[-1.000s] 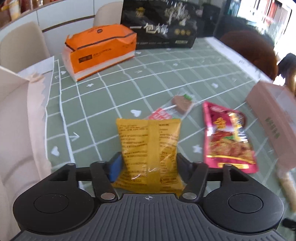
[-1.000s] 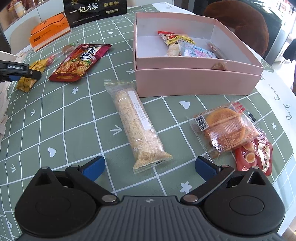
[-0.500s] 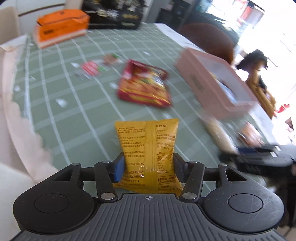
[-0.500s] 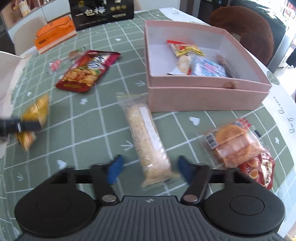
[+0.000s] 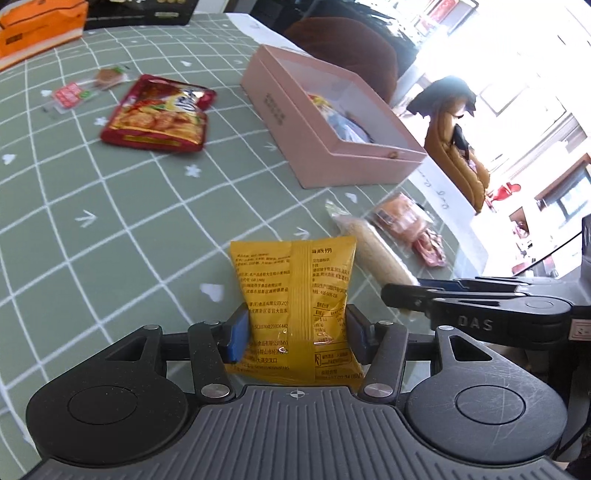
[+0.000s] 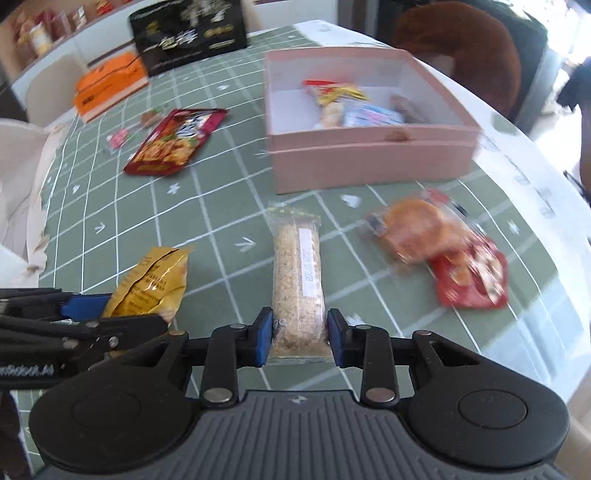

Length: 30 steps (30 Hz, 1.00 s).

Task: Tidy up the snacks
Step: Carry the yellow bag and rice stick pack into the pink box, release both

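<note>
My left gripper point(image 5: 293, 332) is shut on a yellow snack packet point(image 5: 295, 288), holding it upright above the green checked tablecloth. The same packet point(image 6: 155, 280) shows at the lower left of the right wrist view. My right gripper point(image 6: 299, 338) is closing its jaws on the near end of a long clear-wrapped grain bar point(image 6: 297, 273), and both blue pads touch the wrapper. The bar point(image 5: 373, 251) lies just right of the yellow packet. Beyond it stands the open pink box point(image 6: 369, 155), also seen at the upper right point(image 5: 332, 162), with several snacks inside.
A red pouch point(image 6: 177, 142) and small sweets point(image 6: 122, 138) lie left of the box. A wrapped cake point(image 6: 413, 229) and a red packet point(image 6: 472, 273) lie to the right near the table's edge. An orange box point(image 6: 110, 88) and a black box point(image 6: 188, 33) stand at the back.
My left gripper has carried the yellow packet to the right, close beside the right gripper. The right gripper's jaws went from wide open to closed around the grain bar's near end.
</note>
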Tool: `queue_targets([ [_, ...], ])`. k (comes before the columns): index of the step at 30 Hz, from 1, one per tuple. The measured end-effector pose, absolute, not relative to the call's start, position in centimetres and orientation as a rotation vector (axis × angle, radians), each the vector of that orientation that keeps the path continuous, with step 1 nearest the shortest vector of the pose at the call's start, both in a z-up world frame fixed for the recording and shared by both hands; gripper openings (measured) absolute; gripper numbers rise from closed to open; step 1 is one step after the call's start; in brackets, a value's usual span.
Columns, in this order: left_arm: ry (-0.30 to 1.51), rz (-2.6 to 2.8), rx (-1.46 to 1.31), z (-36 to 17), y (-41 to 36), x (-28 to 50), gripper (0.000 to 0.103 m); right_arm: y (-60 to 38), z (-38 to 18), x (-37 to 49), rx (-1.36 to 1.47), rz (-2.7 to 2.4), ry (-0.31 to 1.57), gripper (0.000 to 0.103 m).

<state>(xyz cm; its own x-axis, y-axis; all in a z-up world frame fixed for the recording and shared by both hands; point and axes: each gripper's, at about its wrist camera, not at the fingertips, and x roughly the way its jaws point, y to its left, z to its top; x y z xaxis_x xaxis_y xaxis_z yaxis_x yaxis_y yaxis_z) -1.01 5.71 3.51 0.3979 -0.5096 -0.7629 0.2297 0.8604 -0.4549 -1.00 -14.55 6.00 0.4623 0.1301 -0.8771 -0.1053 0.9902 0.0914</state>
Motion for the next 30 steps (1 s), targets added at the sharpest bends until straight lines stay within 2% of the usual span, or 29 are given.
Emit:
queue_targets([
  [5,1.072,-0.438,-0.29,5.2,4.6,-1.6,0.059,-17.5,6.6,-2.3,0.08,0.189,1.039,0.031],
  [14,0.909,-0.443,-0.136,13.6,-0.3,1.4,0.059,-22.9,8.6,-2.0,0.19,0.258,0.917,0.03],
  [16,0.856,-0.449,-0.103,15.9,-1.4,3.1,0.059,-23.6,9.6,-1.7,0.186,0.272,0.881,0.02],
  [17,0.833,-0.451,-0.087,16.8,-1.9,4.1,0.059,-24.0,10.3,-1.4,0.184,0.28,0.861,0.006],
  [18,0.818,-0.45,-0.067,17.6,-2.3,5.3,0.059,-24.4,11.0,-1.1,0.183,0.286,0.842,0.005],
  [23,0.81,-0.472,-0.035,16.4,-3.9,9.7,0.059,-25.2,12.1,1.1,0.135,0.302,0.82,0.007],
  [27,0.898,-0.484,-0.105,12.8,-3.9,10.8,0.059,-24.1,8.9,2.3,0.051,0.248,0.931,0.022],
  [30,0.93,-0.486,-0.08,11.1,-3.8,9.4,0.059,-23.2,6.3,2.7,0.029,0.275,1.024,0.024],
])
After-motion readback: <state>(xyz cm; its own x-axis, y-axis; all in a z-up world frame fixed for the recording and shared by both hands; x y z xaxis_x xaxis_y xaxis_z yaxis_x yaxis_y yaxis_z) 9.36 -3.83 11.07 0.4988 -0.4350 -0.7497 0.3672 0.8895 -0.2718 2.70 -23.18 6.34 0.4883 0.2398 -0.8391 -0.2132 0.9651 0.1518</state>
